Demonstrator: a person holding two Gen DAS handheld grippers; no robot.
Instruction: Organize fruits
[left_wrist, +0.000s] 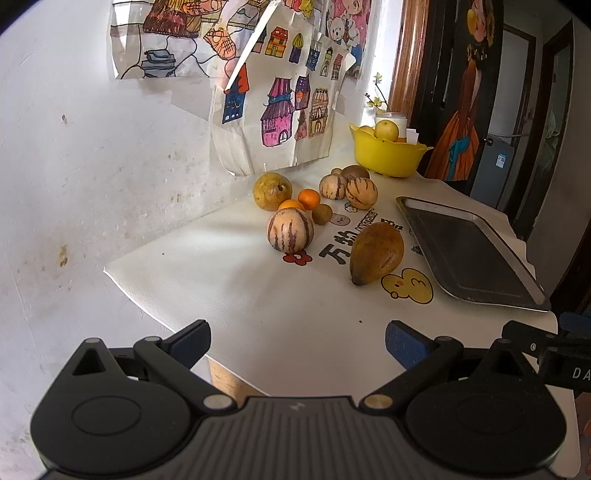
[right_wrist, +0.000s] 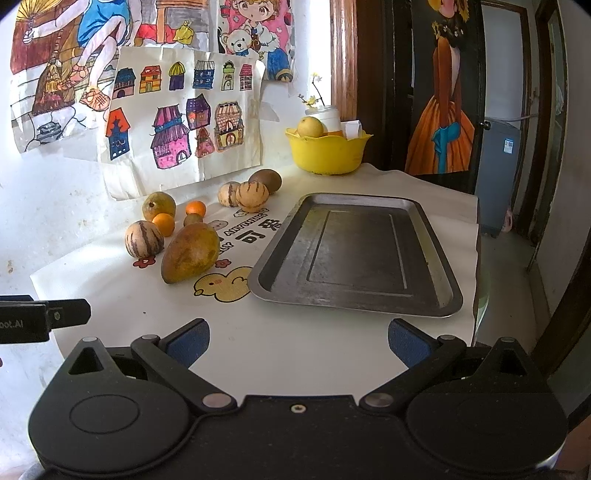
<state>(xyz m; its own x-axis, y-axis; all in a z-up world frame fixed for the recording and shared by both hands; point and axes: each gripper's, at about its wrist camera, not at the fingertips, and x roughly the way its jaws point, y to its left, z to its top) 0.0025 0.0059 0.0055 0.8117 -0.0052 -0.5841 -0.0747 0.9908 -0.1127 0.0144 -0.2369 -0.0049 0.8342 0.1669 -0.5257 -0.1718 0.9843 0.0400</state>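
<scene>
Loose fruit lies on the white table cover: a long brownish mango (left_wrist: 376, 254) (right_wrist: 190, 253), a striped melon (left_wrist: 290, 230) (right_wrist: 144, 239), a yellow-brown pear (left_wrist: 272, 191) (right_wrist: 159, 205), two small oranges (left_wrist: 309, 198) (right_wrist: 195, 208), and two more striped melons (left_wrist: 361, 192) (right_wrist: 252, 195) further back. An empty metal tray (left_wrist: 469, 251) (right_wrist: 354, 254) sits to the right of them. My left gripper (left_wrist: 297, 341) is open, well short of the fruit. Near the table's front edge my right gripper (right_wrist: 298, 341) is open too, in front of the tray. Neither holds anything.
A yellow bowl (left_wrist: 386, 153) (right_wrist: 327, 153) with pale fruit stands at the back by the wall. Children's drawings (left_wrist: 277, 107) hang on the wall behind. The table cover's edge (left_wrist: 155, 295) runs along the left; a dark doorway (right_wrist: 517, 147) opens at the right.
</scene>
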